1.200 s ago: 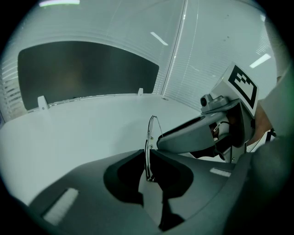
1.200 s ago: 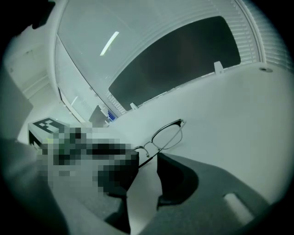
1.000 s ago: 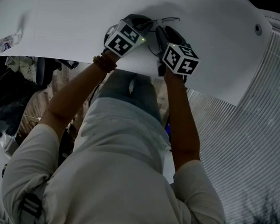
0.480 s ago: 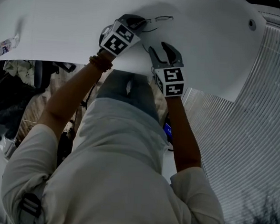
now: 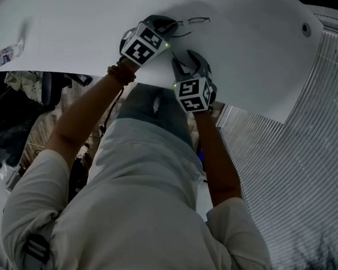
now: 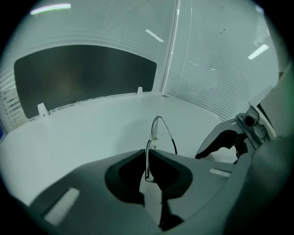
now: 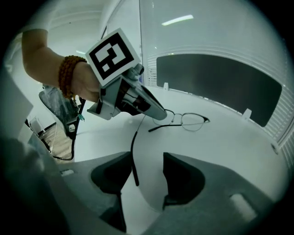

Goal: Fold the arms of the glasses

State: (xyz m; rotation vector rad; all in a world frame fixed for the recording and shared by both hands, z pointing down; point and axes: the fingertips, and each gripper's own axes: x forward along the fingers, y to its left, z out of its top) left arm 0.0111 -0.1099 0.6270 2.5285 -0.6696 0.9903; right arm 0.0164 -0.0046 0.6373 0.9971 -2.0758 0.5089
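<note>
Thin metal-framed glasses [image 5: 191, 22] lie on the white table [image 5: 79, 21]. My left gripper [image 5: 165, 26] is shut on the frame [image 6: 148, 158] by one lens, and the rest of the frame [image 6: 157, 131] runs away from the jaws. In the right gripper view the lenses [image 7: 193, 120] lie beyond the left gripper [image 7: 154, 112], and one arm [image 7: 161, 125] lies folded along them. The other arm [image 7: 134, 156] points back between the jaws of my right gripper [image 7: 147, 158]. Those jaws are opening and their pads do not press on the arm.
The table's near edge [image 5: 161, 82] runs just under both grippers. A round cable hole [image 5: 306, 28] sits at the far right and a small packet [image 5: 6, 51] at the far left. A dark panel [image 6: 82, 73] and slatted blinds [image 6: 216, 59] stand behind the table.
My right gripper drew back from the glasses toward the table's near edge, rolled over, and its jaws widened. The left gripper kept still on the frame.
</note>
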